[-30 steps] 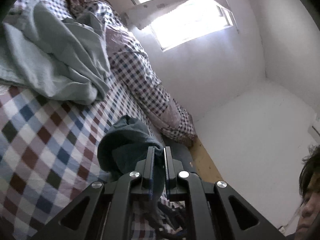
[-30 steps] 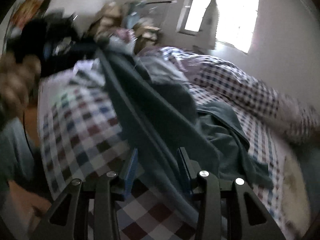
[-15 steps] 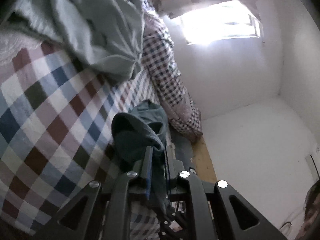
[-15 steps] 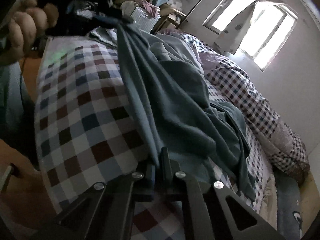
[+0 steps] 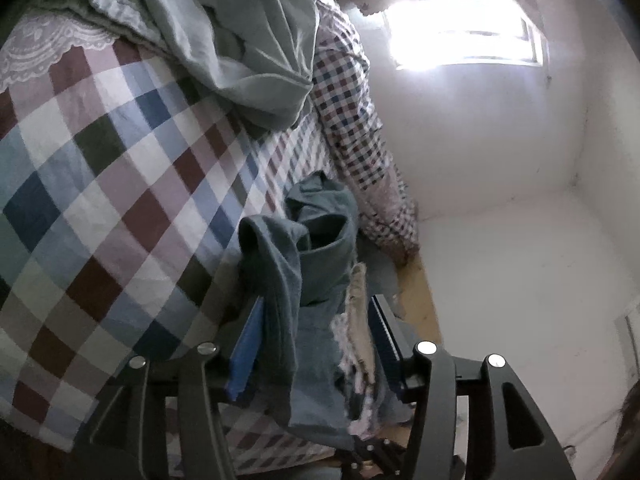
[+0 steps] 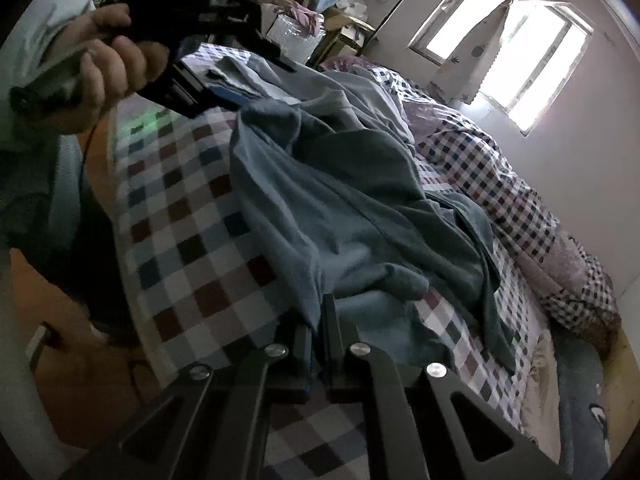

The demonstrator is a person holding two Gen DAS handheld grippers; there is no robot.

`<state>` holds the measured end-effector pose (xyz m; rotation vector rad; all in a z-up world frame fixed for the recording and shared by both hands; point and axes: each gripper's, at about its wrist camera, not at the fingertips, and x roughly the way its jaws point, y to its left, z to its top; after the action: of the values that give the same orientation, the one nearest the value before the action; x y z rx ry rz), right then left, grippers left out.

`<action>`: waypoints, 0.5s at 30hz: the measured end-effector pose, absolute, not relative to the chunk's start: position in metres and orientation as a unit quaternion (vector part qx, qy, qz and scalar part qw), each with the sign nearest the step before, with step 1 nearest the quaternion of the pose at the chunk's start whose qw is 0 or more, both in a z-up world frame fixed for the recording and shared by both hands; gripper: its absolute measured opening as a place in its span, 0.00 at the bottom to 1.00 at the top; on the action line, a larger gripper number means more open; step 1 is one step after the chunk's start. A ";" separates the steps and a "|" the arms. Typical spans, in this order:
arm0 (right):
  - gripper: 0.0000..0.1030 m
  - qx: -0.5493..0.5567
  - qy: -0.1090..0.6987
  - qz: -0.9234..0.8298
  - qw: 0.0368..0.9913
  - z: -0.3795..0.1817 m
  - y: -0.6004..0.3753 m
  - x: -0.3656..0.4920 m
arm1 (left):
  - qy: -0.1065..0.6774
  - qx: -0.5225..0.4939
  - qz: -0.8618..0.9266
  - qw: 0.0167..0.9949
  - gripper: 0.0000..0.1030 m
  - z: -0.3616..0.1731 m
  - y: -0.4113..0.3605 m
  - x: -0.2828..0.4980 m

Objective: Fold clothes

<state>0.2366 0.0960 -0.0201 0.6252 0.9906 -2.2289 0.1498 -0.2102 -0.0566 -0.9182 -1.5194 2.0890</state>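
Right fingers [image 6: 318,320] pinching teal garment [image 6: 340,208], stretched lengthwise toward left fingers [image 6: 224,94]

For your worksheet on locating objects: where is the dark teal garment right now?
The dark teal garment lies across the checked bedsheet, stretched between the right gripper, shut on its near edge, and the open left gripper, with pale green clothes behind.
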 end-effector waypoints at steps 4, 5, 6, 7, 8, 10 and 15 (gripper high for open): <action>0.02 0.236 0.371 -0.843 0.310 -0.018 0.095 0.244 | -0.524 -0.355 0.753 0.179 0.55 -0.062 -0.203 0.157; 0.02 0.238 0.367 -0.844 0.311 -0.017 0.096 0.245 | -0.520 -0.363 0.754 0.171 0.55 -0.064 -0.202 0.159; 0.02 0.239 0.363 -0.845 0.311 -0.016 0.096 0.246 | -0.519 -0.370 0.753 0.160 0.55 -0.067 -0.202 0.161; 0.02 0.241 0.359 -0.846 0.311 -0.015 0.097 0.247 | -0.518 -0.377 0.753 0.150 0.55 -0.070 -0.202 0.163; 0.02 0.242 0.354 -0.848 0.311 -0.013 0.098 0.248 | -0.516 -0.385 0.753 0.139 0.55 -0.073 -0.202 0.166; 0.02 0.246 0.347 -0.849 0.313 -0.012 0.098 0.253 | -0.511 -0.400 0.751 0.122 0.55 -0.078 -0.200 0.170; 0.02 0.252 0.345 -0.846 0.319 -0.013 0.094 0.263 | -0.484 -0.412 0.762 0.125 0.55 -0.074 -0.187 0.176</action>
<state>0.2634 0.0943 -0.0126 0.6639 0.9071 -2.2252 0.1760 -0.1867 -0.0739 -1.2019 -1.4104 2.2200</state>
